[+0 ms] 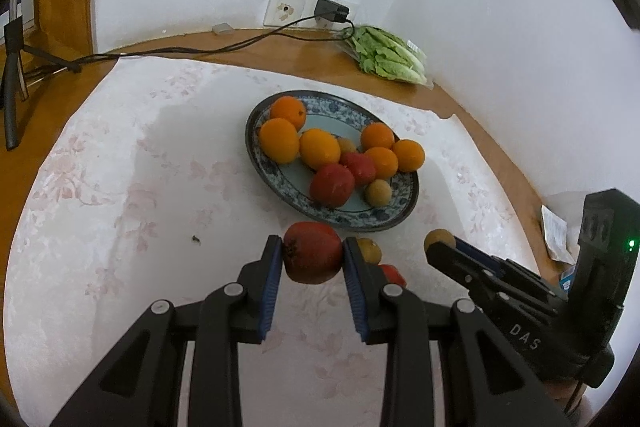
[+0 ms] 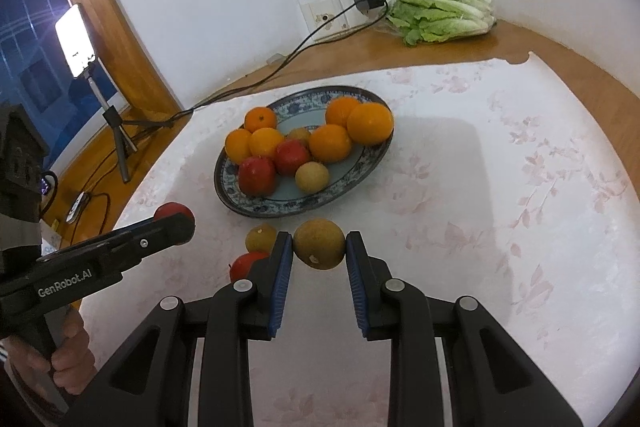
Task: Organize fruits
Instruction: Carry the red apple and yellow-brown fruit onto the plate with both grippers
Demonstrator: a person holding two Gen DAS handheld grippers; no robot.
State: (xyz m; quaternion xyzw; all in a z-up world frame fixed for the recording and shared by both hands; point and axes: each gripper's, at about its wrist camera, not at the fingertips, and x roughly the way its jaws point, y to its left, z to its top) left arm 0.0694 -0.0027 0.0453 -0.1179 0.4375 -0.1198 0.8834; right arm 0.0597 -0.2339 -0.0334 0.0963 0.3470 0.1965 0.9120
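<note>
Near the plate's (image 1: 400, 223) front rim, a red fruit (image 1: 313, 252) is clamped by the left gripper (image 1: 312, 259). Beside it, a brown fruit (image 2: 319, 243) is clamped by the right gripper (image 2: 319, 251). Two more fruits (image 2: 260, 238) are left on the cloth (image 2: 500, 187) between them.

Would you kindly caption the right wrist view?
Right tool grips a brown fruit before the fruit-filled plate.

A red pomegranate (image 1: 312, 258) and a brown pear (image 2: 319, 244) hang clamped above the cloth just short of the plate (image 1: 280, 183), which holds oranges, two pomegranates and pears; another pear (image 2: 260, 238) and pomegranate (image 2: 245, 264) lie beside it.
</note>
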